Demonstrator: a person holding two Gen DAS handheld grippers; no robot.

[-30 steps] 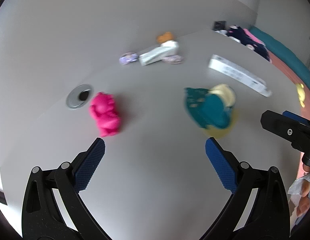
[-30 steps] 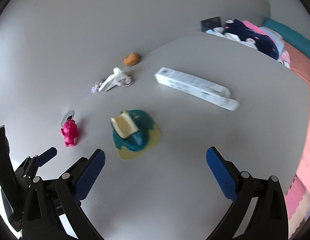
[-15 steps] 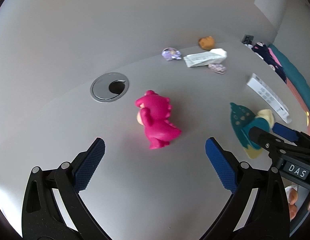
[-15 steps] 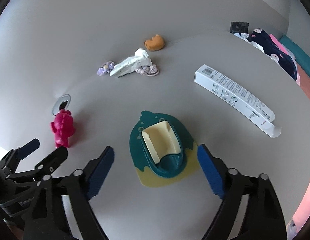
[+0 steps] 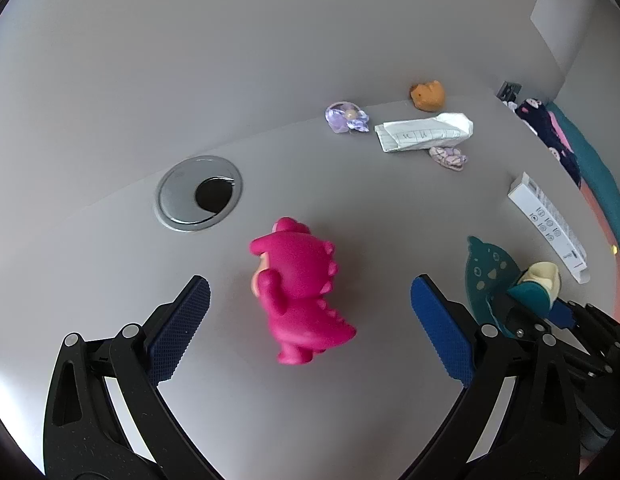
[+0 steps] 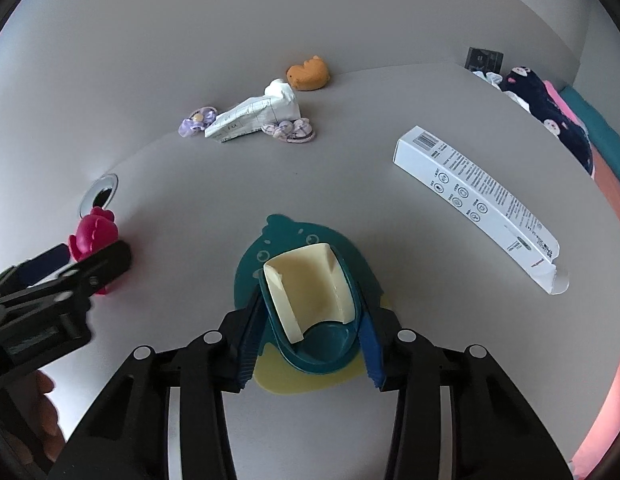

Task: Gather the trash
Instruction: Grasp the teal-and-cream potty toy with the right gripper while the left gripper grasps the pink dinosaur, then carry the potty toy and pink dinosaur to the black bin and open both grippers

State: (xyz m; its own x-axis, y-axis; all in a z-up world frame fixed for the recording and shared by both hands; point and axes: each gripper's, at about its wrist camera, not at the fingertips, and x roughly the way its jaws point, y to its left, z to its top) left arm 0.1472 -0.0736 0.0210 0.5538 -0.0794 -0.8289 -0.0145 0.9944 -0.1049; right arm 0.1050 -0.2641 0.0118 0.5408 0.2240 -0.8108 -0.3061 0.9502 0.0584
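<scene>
— What has the right gripper [image 6: 308, 340] got there?

— Its fingers [image 6: 248, 340] are closing on either side of the teal dustpan [image 6: 298, 264], around the raised cup at its near end, where the cream scoop [image 6: 310, 288] sits. The pads look to be right at the cup's walls, but I can't say they are pressing firmly yet.

— What could go wrong?

— The cup is rounded and looks like smooth plastic. If the fingers bite only its near edge, I'd expect the dustpan to tip forward when lifted, or twist out. The scoop seems to rest loosely in the cup, so a tilt could drop it onto the counter [image 6: 350, 184].

— And the left gripper [image 5: 310, 322]?

— Wide open, holding nothing. The pink dinosaur toy [image 5: 300, 292] stands between its fingers [image 5: 440, 334], clear of both pads. It is upright on a narrow base; a one-sided nudge would probably knock it over, maybe towards the cable hole [image 5: 199, 193] behind it.

— Is the toy even trash?

— That's the other risk. The likelier trash lies at the far side of the counter: the crumpled paper [image 6: 256, 114], the purple wrappers [image 6: 290, 130] beside it, and the long white carton [image 6: 478, 204] off to the right. None of it has been collected. Grabbing the toy would waste a move.

— Anything else?

— The two grippers are close; the right one's tip shows at the edge of the left view. If both swing inward, they could collide.
</scene>
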